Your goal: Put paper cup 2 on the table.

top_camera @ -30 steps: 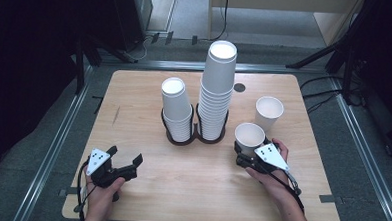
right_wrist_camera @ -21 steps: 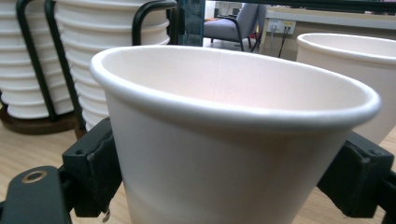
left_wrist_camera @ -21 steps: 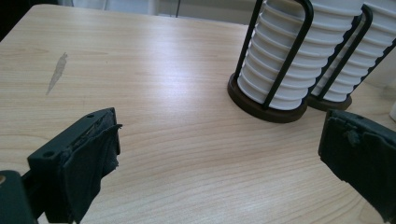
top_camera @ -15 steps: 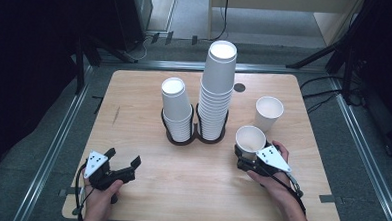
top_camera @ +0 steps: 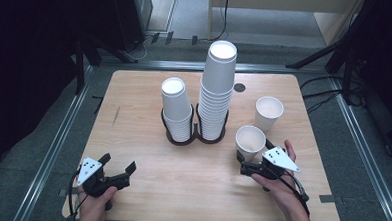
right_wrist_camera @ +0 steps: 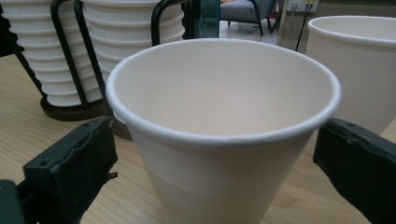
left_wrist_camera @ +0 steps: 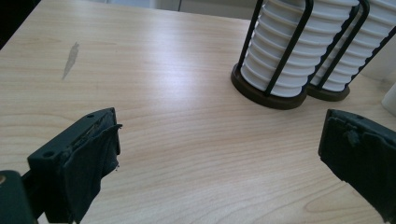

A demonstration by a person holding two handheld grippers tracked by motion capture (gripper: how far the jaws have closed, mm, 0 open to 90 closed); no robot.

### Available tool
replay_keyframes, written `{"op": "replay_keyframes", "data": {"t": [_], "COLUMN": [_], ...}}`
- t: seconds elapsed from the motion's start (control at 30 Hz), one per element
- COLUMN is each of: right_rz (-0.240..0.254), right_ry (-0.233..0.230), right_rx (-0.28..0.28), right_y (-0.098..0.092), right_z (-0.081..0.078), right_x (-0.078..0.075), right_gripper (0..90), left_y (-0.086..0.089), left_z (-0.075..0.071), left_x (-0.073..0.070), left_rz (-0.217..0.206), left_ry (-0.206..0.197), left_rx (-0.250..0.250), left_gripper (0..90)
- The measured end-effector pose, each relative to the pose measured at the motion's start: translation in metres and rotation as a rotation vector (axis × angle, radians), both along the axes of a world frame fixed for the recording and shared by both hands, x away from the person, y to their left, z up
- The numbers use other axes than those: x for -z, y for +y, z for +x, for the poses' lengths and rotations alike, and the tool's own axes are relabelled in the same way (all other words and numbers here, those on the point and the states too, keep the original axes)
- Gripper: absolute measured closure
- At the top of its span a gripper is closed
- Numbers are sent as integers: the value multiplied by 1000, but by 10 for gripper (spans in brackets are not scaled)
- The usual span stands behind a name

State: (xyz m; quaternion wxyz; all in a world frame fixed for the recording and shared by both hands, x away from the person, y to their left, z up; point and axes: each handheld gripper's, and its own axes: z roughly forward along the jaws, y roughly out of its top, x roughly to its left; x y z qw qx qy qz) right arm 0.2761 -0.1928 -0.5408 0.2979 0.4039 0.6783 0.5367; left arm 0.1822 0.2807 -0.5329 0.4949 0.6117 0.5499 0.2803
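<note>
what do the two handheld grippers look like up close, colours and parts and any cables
Both the left gripper and the right gripper are black, each topped by a light grey three-cornered plate with small dark dots. Their fingers are blocky black with worn, ragged dark padding. A thin black cable trails from each. The forearms are bare.

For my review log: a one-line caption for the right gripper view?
Right gripper open, jaws just spread around an upright paper cup on the table.

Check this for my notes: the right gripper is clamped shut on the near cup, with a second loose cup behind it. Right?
Not quite. The right gripper has just opened: in the right gripper view its pads stand clear of the near cup, which sits between them. The second loose cup does stand behind.
</note>
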Motion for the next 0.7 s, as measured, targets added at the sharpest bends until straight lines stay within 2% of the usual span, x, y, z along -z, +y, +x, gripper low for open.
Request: {"op": "replay_keyframes", "data": {"t": [0.17, 0.37, 0.5, 0.63, 0.7], "right_rz": [0, -17, -31, -34, -34], "right_ry": [-5, -18, -29, -33, -40], "right_rx": [-6, 4, 15, 26, 41], "right_y": [-9, -20, -30, -40, -47], "right_z": [-11, -26, -36, -45, -49], "right_x": [0, -2, -3, -3, -4], "right_gripper": [0, 0, 0, 0, 0], "left_y": [8, 14, 13, 13, 16], "left_z": [-6, -9, -10, -17, -21], "left_x": [0, 1, 1, 3, 3], "left_rz": [-24, -33, -21, 19, 24], "left_ry": [2, 1, 7, 16, 16], "left_rx": [-11, -32, -31, -24, -27], "left_gripper": [0, 0, 0, 0, 0]}}
